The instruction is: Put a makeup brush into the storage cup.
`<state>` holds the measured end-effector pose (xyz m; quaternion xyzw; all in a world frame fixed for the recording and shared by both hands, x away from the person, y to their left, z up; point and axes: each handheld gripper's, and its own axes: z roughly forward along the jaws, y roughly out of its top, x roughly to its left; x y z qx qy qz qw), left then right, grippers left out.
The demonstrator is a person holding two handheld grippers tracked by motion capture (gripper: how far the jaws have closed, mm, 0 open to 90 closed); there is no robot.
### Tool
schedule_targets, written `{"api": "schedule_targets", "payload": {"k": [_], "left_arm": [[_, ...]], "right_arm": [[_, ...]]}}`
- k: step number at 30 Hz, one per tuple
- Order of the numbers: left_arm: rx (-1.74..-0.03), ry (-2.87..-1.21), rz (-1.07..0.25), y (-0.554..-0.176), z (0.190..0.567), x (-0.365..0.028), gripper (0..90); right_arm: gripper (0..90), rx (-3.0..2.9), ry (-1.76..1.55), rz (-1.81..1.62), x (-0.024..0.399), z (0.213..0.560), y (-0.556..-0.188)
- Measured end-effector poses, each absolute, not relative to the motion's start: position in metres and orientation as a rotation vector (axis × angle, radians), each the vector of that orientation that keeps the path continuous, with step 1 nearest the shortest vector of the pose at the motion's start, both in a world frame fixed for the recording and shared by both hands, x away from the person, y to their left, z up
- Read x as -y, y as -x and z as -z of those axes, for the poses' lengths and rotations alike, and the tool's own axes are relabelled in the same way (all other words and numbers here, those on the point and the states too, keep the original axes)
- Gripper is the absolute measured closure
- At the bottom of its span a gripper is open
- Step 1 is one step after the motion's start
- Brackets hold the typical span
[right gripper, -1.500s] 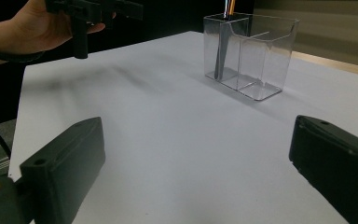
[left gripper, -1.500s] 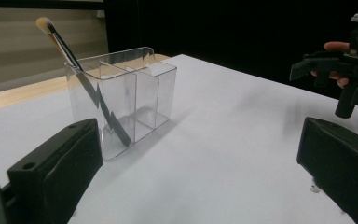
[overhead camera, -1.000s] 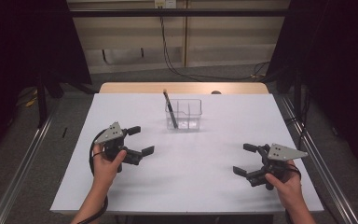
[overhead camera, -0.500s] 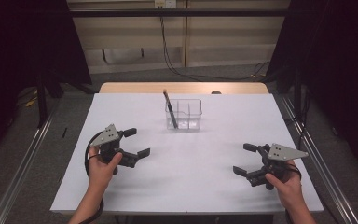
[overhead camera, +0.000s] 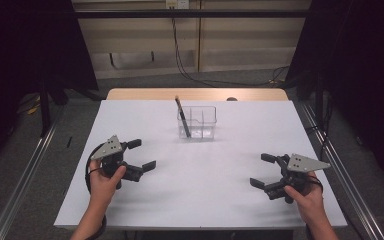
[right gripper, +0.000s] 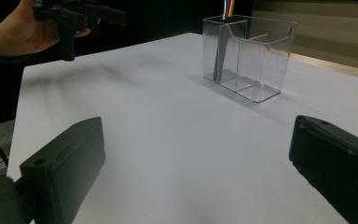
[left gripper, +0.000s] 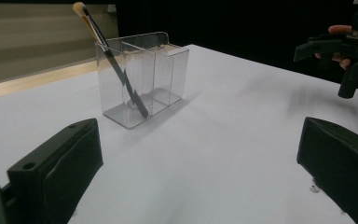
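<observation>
A clear plastic organiser (overhead camera: 197, 122) (left gripper: 142, 77) (right gripper: 249, 56) with several compartments stands at the back middle of the white table (overhead camera: 215, 165). A dark-handled makeup brush (overhead camera: 182, 116) (left gripper: 112, 60) leans in its left compartment, bristles up. My left gripper (overhead camera: 141, 154) hovers open at the table's left, jaws wide apart with nothing between them. At the right, near the front edge, my right gripper (overhead camera: 264, 171) is open and holds nothing. Each gripper view has the other hand's gripper far off: right gripper (left gripper: 340, 49), left gripper (right gripper: 77, 16).
A wooden strip (overhead camera: 195, 94) runs along the table's far edge. Metal rails (overhead camera: 20, 185) flank the table on the floor, and cables hang down the back wall. Dark curtains stand on both sides.
My left gripper has drifted a little toward the person and to the left, staying open. The right gripper has not moved.
</observation>
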<state>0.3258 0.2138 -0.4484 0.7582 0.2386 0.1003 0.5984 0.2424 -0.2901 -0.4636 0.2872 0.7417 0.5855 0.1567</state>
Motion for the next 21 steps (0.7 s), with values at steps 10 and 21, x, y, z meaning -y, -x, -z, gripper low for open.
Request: {"api": "schedule_targets", "payload": {"k": [10,21], "left_arm": [[-0.554,-1.763,-0.247,-0.322,0.449,-0.222,0.0],[-0.548,-1.770,-0.263,-0.317,0.450,-0.231,0.0]], "right_arm": [[3.3,-2.123,-0.825,-1.675,0.290,0.464,-0.242],[3.3,-2.120,-0.827,-1.675,0.291,0.463,-0.242]]}}
